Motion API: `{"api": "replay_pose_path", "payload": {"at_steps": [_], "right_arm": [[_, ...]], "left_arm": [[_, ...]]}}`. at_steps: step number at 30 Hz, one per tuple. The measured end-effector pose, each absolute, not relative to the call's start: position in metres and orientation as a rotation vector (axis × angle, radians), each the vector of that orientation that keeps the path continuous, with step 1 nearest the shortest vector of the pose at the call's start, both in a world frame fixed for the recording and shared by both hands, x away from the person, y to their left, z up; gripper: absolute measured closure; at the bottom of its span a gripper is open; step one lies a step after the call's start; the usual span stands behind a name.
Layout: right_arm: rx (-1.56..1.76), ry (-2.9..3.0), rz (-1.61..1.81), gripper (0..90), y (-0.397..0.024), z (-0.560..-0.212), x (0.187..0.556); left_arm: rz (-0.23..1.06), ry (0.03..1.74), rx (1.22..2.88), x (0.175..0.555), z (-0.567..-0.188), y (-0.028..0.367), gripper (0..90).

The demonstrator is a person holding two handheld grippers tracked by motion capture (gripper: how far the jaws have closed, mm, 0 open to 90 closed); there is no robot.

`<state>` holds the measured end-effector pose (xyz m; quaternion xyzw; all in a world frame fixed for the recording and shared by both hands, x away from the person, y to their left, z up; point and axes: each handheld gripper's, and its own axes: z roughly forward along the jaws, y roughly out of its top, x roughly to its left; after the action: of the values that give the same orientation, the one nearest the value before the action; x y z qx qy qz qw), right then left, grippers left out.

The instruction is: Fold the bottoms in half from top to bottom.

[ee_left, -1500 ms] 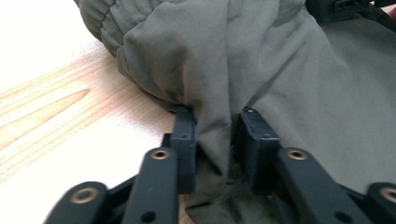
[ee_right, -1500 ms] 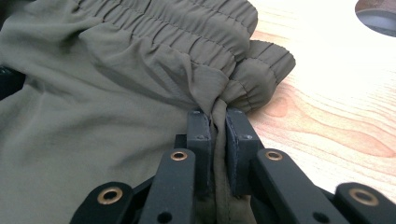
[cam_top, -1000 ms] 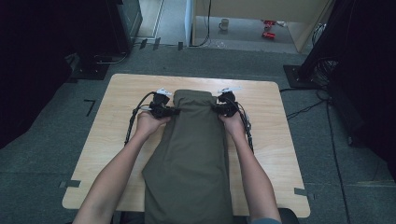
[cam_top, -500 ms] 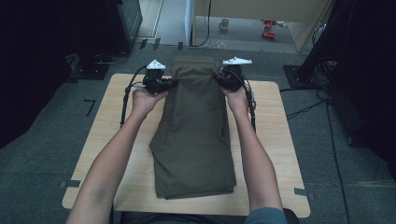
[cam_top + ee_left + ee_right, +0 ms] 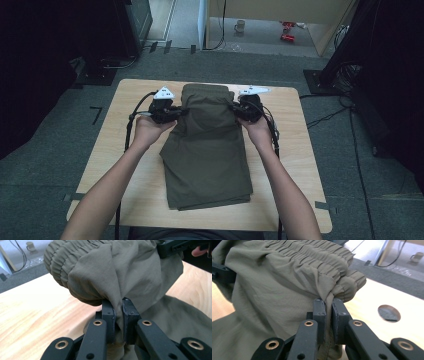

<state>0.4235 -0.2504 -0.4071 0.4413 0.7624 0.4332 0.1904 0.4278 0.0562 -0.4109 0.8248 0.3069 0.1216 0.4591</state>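
Olive-green trousers (image 5: 207, 160) with an elastic waistband lie lengthwise on the wooden table (image 5: 125, 150). Their waistband end is raised off the top and held from both sides. My left gripper (image 5: 172, 114) is shut on a pinch of cloth at the left side just below the waistband, and the left gripper view shows the fabric (image 5: 112, 272) bunched between the jaws of the left gripper (image 5: 118, 307). My right gripper (image 5: 237, 111) is shut on the right side, where the trousers (image 5: 282, 285) are gathered between the right gripper's (image 5: 329, 306) jaws. The leg ends rest flat near the table's front edge.
A round hole (image 5: 389, 313) pierces the tabletop beyond the right gripper. Cables (image 5: 272, 131) trail from both grippers across the table. A mug (image 5: 240, 25) and red items (image 5: 287, 31) sit on the floor behind. Dark equipment stands at both sides.
The grippers first dragged the trousers away from the person until the legs lay on the table. They have since risen and come back toward the person, lifting the waistband end.
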Motion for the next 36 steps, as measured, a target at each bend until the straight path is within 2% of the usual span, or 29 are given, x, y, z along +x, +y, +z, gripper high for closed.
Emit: {"api": "replay_pose_path", "payload": {"at_steps": [18, 22, 36], "right_arm": [[1.160, 2.190, 1.251, 81.4, -0.259, -0.423, 0.347], [1.138, 2.208, 1.228, 81.0, -0.258, -0.433, 0.332], [1.172, 2.331, 1.169, 77.6, -0.257, -0.472, 0.317]], "left_arm": [[0.296, 0.659, 2.062, 0.351, -0.422, 0.059, 83.2], [0.260, 0.660, 2.077, 0.338, -0.433, 0.060, 82.8], [0.142, 0.693, 2.167, 0.327, -0.467, 0.062, 77.0]]}}
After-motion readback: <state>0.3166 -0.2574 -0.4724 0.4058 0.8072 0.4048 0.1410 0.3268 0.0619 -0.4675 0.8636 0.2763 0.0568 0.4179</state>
